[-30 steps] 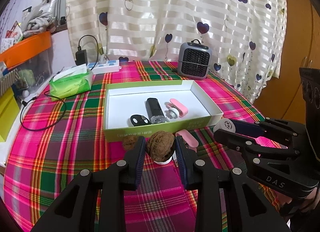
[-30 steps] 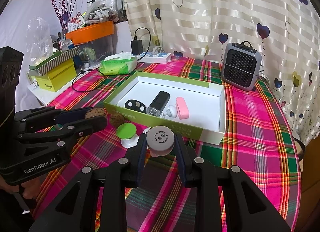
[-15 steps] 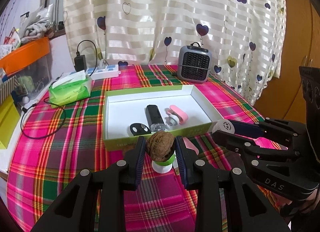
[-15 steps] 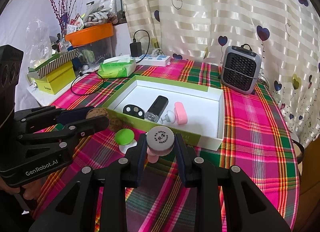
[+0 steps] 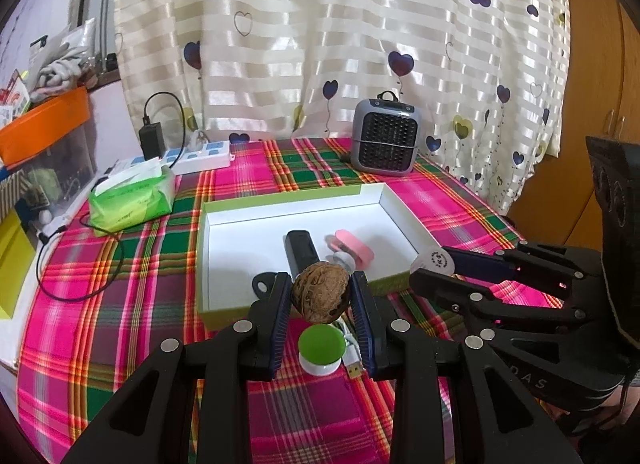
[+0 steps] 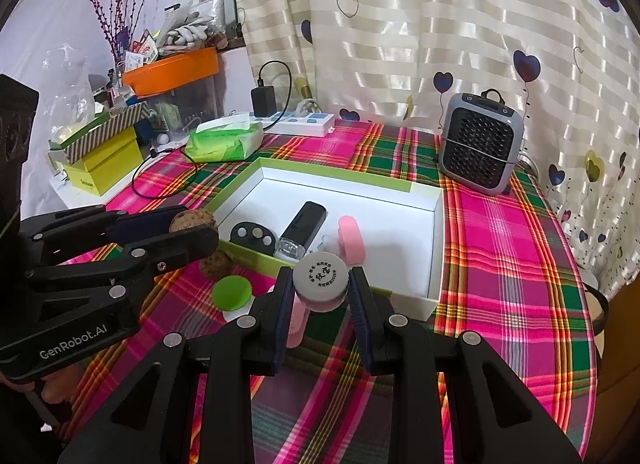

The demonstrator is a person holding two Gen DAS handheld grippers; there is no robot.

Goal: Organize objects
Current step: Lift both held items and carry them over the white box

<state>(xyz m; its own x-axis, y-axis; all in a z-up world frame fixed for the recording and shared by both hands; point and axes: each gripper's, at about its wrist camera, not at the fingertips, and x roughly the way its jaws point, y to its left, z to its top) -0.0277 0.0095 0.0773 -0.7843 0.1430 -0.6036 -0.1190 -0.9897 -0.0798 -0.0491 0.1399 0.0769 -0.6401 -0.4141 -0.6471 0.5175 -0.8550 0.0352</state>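
Note:
My left gripper (image 5: 320, 296) is shut on a brown walnut (image 5: 320, 296) and holds it in the air over the near wall of the green-edged white box (image 5: 384, 196). My right gripper (image 6: 320, 288) is shut on a small round white-lidded jar (image 6: 320, 278) and holds it above the box's near wall (image 6: 424, 300). The box holds a black device (image 5: 301, 250), a pink case (image 5: 354, 247) and a black holed tag (image 6: 253, 233). A second walnut (image 6: 216, 262), a green-topped cap (image 5: 322, 348) and a pink item (image 6: 298, 324) lie on the cloth before the box.
A grey mini heater (image 5: 386, 142) stands behind the box. A green tissue pack (image 5: 132, 194), a power strip with charger (image 5: 200, 152) and a black cable (image 5: 80, 264) lie at left. Yellow and orange boxes (image 6: 104, 160) stand past the table's left edge.
Both grippers have risen and moved forward toward the box with the walnut and the jar held. The green cap now shows below the left gripper's fingers.

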